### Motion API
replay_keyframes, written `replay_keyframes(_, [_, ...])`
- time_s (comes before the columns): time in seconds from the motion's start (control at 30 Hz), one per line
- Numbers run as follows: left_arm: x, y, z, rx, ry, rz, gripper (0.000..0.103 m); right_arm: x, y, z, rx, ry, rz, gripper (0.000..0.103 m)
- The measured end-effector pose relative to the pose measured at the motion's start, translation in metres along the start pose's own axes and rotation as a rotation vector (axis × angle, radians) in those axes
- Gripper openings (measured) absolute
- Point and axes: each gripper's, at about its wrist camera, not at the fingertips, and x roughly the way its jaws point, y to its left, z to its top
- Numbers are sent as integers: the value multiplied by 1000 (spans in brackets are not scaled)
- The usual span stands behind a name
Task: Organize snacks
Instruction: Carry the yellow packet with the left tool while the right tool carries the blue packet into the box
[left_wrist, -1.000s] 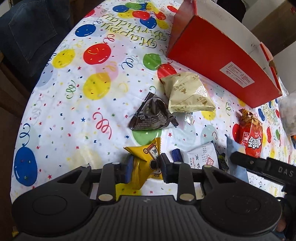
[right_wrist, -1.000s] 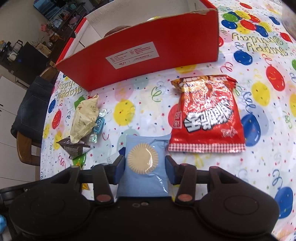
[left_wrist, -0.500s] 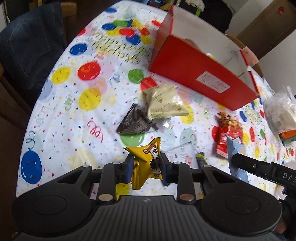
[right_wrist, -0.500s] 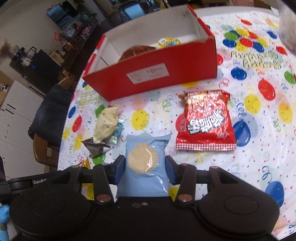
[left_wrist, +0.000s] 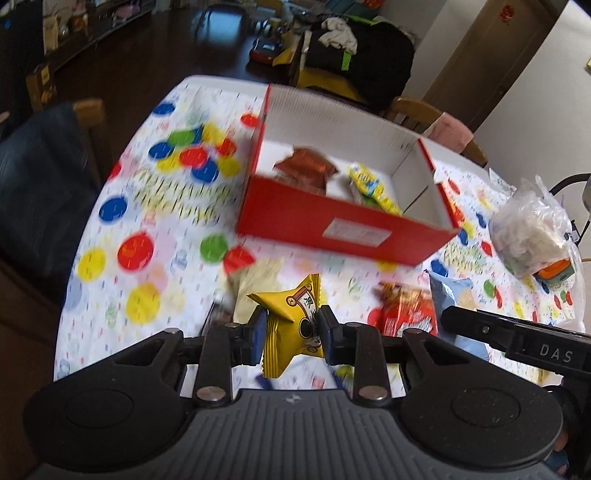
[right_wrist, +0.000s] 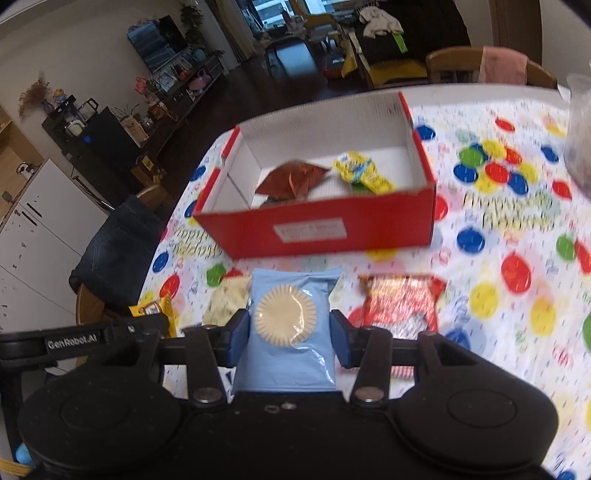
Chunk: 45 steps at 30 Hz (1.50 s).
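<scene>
My left gripper (left_wrist: 290, 338) is shut on a yellow snack packet (left_wrist: 291, 325), held above the balloon-print tablecloth (left_wrist: 140, 236). My right gripper (right_wrist: 290, 338) is shut on a light-blue cookie packet (right_wrist: 286, 332), also lifted off the table. Ahead of both stands an open red box (left_wrist: 347, 221) (right_wrist: 317, 225) with a brown packet (right_wrist: 291, 179) and a yellow packet (right_wrist: 364, 171) inside. A red chip bag (right_wrist: 402, 306) and a cream packet (right_wrist: 227, 301) lie on the cloth in front of the box. The right gripper's arm shows in the left wrist view, low at the right.
A clear plastic bag of snacks (left_wrist: 532, 236) sits at the table's right side. Chairs stand around the table, one draped with dark denim (right_wrist: 118, 240), one with a pink cloth (right_wrist: 504, 68). The table edge curves away at the left.
Both grippers rose with their packets still held. The box's inside has come into view, and the loose snacks on the cloth have slid lower in both views.
</scene>
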Motion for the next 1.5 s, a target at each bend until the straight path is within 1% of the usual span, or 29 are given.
replay_keyframes(0.2, [2, -18, 32, 36, -41, 8, 29, -1, -10, 35, -13, -48, -8, 45])
replay_keyframes(0.4, [11, -32, 60, 58, -61, 18, 29, 8, -19, 68, -22, -71, -16, 45])
replay_keyframes(0.7, [38, -44, 98, 57, -58, 34, 29, 34, -28, 115, -60, -82, -43, 45])
replay_keyframes(0.9, [63, -48, 124, 57, -49, 75, 29, 59, -33, 143, -81, -68, -54, 45])
replay_keyframes(1.1, [91, -51, 145, 64, -17, 109, 29, 93, -39, 159, -110, -33, -79, 45])
replay_keyframes(1.27, [115, -52, 155, 71, 17, 147, 29, 120, -45, 166, -138, 9, -104, 45])
replay_keyframes(1.5, [149, -50, 160, 90, 73, 206, 29, 157, -49, 173, -167, 66, -105, 45])
